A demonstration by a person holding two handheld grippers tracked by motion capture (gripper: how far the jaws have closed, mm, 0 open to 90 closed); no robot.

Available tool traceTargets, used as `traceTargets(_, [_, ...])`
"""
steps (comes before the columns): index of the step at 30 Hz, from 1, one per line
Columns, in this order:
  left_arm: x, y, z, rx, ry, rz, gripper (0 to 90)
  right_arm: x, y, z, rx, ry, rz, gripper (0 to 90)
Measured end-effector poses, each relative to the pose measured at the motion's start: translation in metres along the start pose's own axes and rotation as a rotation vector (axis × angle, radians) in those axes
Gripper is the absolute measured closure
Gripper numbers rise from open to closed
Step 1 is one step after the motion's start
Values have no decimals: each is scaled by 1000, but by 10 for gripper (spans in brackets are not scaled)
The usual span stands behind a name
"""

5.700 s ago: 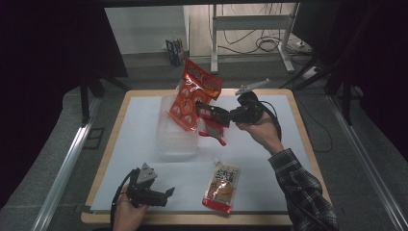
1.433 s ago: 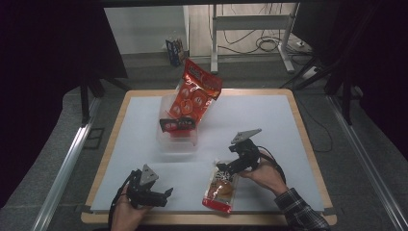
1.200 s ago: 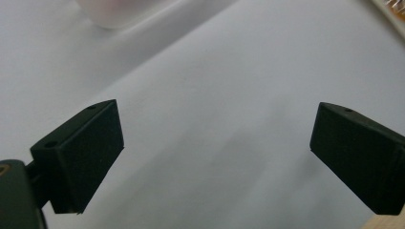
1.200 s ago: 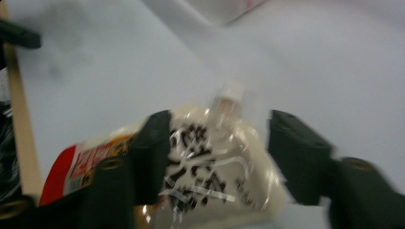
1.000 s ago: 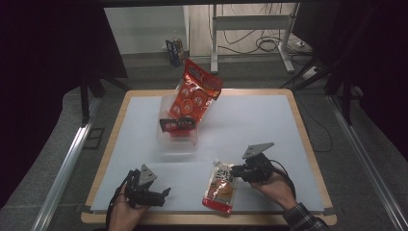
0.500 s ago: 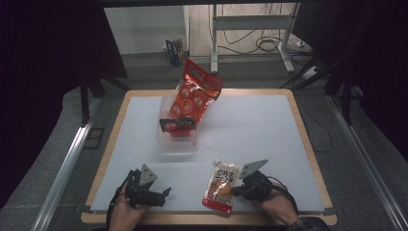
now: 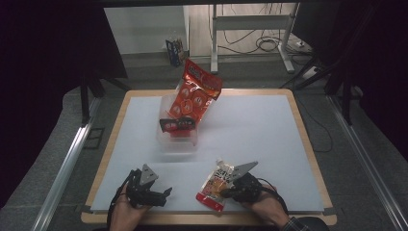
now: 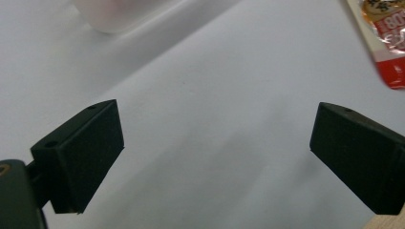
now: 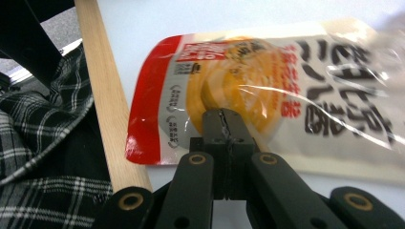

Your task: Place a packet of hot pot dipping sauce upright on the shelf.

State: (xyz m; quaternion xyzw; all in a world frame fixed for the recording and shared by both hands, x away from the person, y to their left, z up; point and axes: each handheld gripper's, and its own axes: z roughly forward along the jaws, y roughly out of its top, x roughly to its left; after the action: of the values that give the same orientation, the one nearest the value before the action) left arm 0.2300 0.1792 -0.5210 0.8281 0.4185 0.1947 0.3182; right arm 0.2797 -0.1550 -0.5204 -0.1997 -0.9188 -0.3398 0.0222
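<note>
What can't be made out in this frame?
- Pouch edge: in the right gripper view the shut jaws cover it, so whether they pinch it is unclear.
- Pouch print: blurred there, too small in the high view.
- Clear container: contents hidden behind the red bag.

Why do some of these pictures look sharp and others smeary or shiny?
High view: the white table is brightly lit and the surroundings are nearly black. Left gripper view: the clear tub at the top is out of focus. Right gripper view: the snack pouch shows glare streaks on its foil and blurs toward the right edge.
</note>
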Motion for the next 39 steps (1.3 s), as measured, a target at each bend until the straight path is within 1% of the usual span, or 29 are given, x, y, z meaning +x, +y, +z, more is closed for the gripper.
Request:
traceTargets(4, [-1,1,0,-1,-8,-1,43,2,6,7,-17,9,-6,883])
traceTargets(7, [-2,2,1,2,-20,-1,49,2,13,12,-36,0,-7,883])
traceTargets(10, [-5,4,2,7,-37,6,70,2,18,16,-38,-6,-12,883])
traceTargets(12, [-10,5,4,11,-55,10,90,3,18,15,-34,-7,-13,882])
traceTargets(14, [-14,7,7,10,-84,11,100,2,17,11,-29,-24,-22,871])
traceTargets(17, [-26,12,11,8,-119,42,105,-2,15,2,-41,-60,-17,838])
traceTargets(18, [-31,14,12,-2,-138,54,127,-3,15,-1,-44,-71,-15,828])
traceTargets(19, [-35,16,13,-11,-155,61,176,-5,13,-5,-49,-85,-6,814])
traceTargets(20, [-37,17,14,-16,-167,64,216,-8,12,-8,-55,-93,2,800])
traceTargets(21, [-41,19,16,-25,-189,65,255,-10,11,-10,-59,-99,8,785])
traceTargets(22, [-43,20,18,-27,-205,63,318,-12,10,-14,-67,-112,13,770])
traceTargets(25, [-52,25,28,-33,-288,54,498,-18,8,-23,-80,-148,20,735])
traceTargets(26, [-54,26,30,-34,-308,51,562,-19,7,-25,-80,-162,24,720])
traceTargets(27, [-59,28,33,-37,-331,54,603,-20,7,-27,-81,-171,25,713])
traceTargets(28, [-62,29,35,-41,-340,58,649,-23,5,-30,-81,-185,32,705])
traceTargets(31, [-73,34,41,-58,-377,74,790,-28,2,-34,-84,-202,51,693])
traceTargets(34, [-81,38,47,-81,-393,77,894,-33,0,-37,-79,-224,63,689])
traceTargets(36, [-82,39,49,-77,-390,80,900,-36,-1,-39,-80,-233,67,686])
traceTargets(39, [-85,38,49,-58,-382,92,900,-38,-2,-42,-84,-242,71,683])
